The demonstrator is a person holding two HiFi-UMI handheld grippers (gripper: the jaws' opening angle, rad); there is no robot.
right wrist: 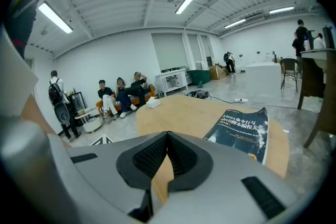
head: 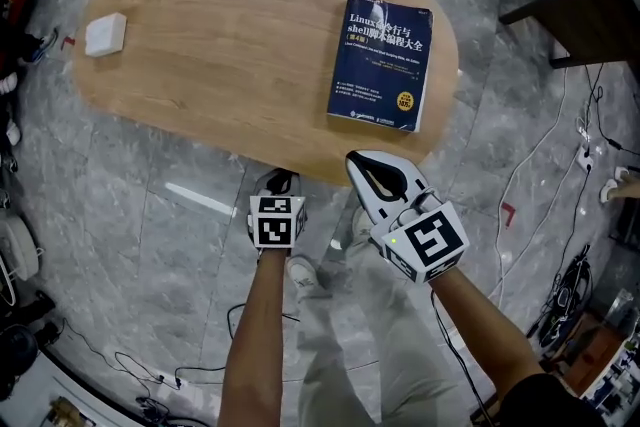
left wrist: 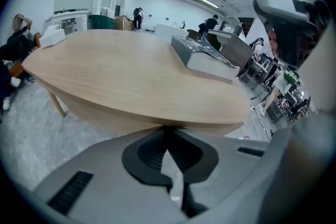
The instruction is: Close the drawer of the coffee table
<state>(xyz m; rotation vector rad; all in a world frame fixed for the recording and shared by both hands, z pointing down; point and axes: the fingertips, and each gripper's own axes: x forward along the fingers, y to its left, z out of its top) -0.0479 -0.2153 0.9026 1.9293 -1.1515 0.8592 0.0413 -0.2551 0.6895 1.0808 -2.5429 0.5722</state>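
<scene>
two grippers sit at the near edge of the coffee table, and both have their jaws pressed together with nothing between them. the left gripper points its tips at the wooden band just under the tabletop. in the left gripper view those tips meet right at that band, touching it or all but touching; i cannot tell which. the right gripper is held higher, its tips just over the table's rim beside the book. through the right gripper view the closed tips look across the bare top toward a small white box at the far end.

as for the drawer, no view shows it standing out from the table. from the head view the oval outline runs unbroken along the near side, and nothing juts toward the person's legs. from the left gripper view the band under the top reads as one smooth curve, with no seam or handle that i can make out.

my judgement is that the drawer is in, or very nearly so, and the closing push is at its end. what may be left is a last nudge to seat it flush, then drawing the left gripper away.
</scene>
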